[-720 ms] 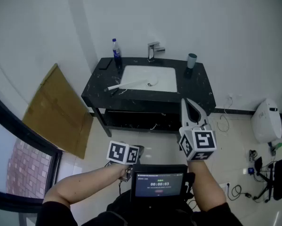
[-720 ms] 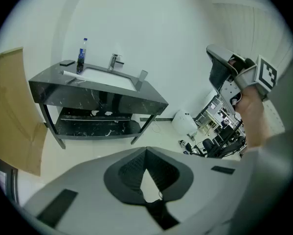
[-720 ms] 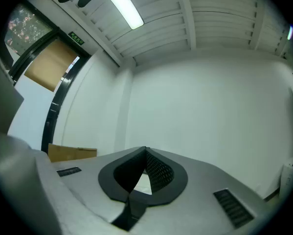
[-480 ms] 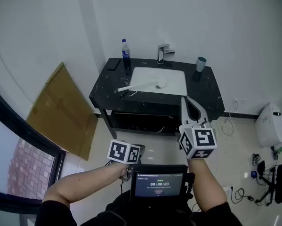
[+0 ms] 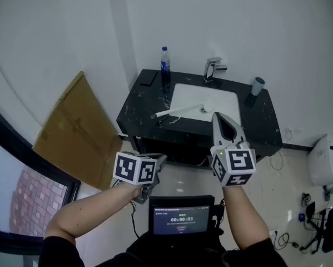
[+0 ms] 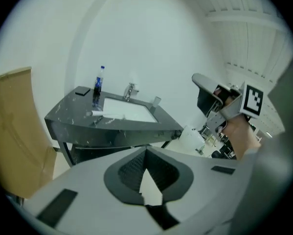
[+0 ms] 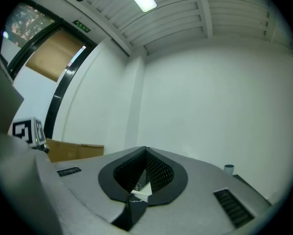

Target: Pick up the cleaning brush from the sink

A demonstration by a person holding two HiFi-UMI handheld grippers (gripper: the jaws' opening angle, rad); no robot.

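The white cleaning brush [image 5: 177, 111] lies across the left rim of the white sink [image 5: 213, 98], its head in the basin and its handle out over the black counter [image 5: 137, 109]. In the left gripper view the brush [image 6: 101, 113] shows far ahead on the same counter. My left gripper [image 5: 159, 162] is held low at the left, well short of the counter, jaws shut and empty. Raised in front of the sink's near edge, my right gripper [image 5: 218, 118] is also shut with nothing in it. It points at the wall above the counter.
A blue-capped bottle [image 5: 165, 60], a faucet [image 5: 213, 68], a grey cup [image 5: 257, 85] and a flat black object [image 5: 150, 78] stand on the counter. Cardboard [image 5: 71, 132] leans at the left. A white appliance [image 5: 324, 160] and cables lie on the floor at right. A small screen [image 5: 181, 218] sits at my chest.
The head view has swung, so the sink now sits further right and lower in frame, and closer. My left gripper has risen slightly. Both grippers stay shut.
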